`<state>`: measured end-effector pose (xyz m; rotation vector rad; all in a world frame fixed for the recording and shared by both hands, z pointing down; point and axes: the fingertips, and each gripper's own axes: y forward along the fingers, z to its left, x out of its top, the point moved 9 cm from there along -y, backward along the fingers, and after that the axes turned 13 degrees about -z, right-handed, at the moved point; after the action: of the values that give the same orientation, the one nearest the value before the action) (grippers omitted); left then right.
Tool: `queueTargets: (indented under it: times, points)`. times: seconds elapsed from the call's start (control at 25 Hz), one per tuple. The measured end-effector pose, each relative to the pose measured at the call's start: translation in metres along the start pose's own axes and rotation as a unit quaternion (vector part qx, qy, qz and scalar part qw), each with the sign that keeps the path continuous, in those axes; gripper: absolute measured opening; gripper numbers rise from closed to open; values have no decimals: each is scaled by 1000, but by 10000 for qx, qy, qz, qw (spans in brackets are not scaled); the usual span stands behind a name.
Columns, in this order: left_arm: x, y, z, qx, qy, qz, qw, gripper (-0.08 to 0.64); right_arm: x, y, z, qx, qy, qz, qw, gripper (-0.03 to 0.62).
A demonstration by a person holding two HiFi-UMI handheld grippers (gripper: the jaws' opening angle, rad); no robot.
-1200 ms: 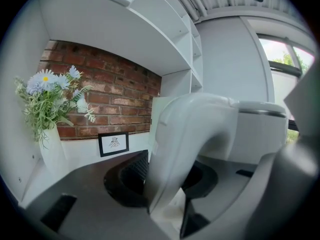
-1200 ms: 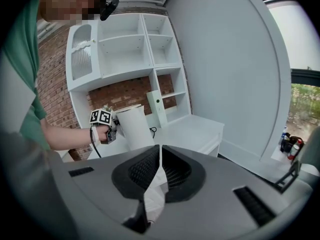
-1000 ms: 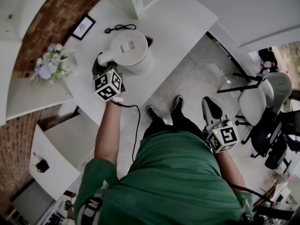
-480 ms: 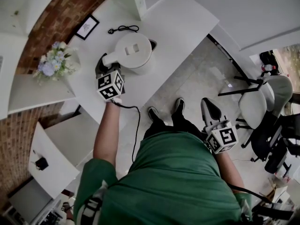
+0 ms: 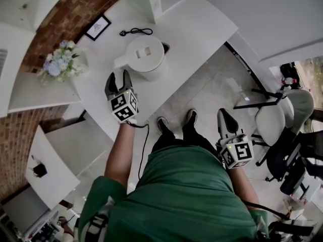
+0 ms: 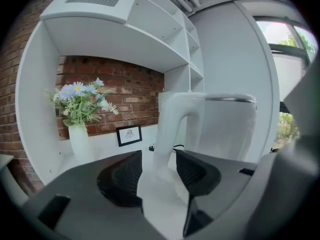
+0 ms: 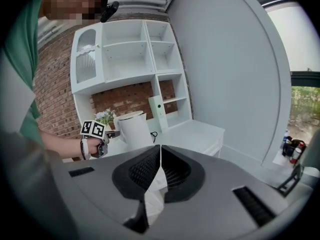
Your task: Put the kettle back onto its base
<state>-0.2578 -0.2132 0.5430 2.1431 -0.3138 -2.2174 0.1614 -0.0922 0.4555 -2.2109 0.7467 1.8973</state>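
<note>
Left claw (image 5: 117, 77) withdrawn, opening empty, base hidden

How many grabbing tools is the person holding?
2. The left gripper is over the counter, jaws opening, empty, just short of the kettle; the right gripper hangs above the floor beside the shoes.

the kettle (image 5: 145, 55) hides whatever is under it; print in the frame (image 5: 98, 27) at the back edge of the worktop (image 5: 202, 24) is too small to read.
</note>
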Motion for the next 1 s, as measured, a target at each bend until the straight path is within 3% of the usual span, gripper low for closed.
queueTargets:
  times: [0.16,0.36,0.6,0.8,1.0]
  points:
    - [16,-33,7,-33,-154,-131,9998,210,7,7,-8,46,12,-166,9999,29]
    - [45,-73,9,-379,-383,-271,9982,208,25,22,-21,138,-81,-493,9987,29]
    - [92,-107,-2,-775,-575,-760,9924,109,61,49,-25,289,-156,-953,9949,28]
    - [131,-127,1,-789,-794,-1216,9862,60,102,65,-12,649,-438,-1448,9864,26]
    - [166,-135,2,-781,-734,-1632,9808,49,135,77,1,1086,-664,-1859,9743,26]
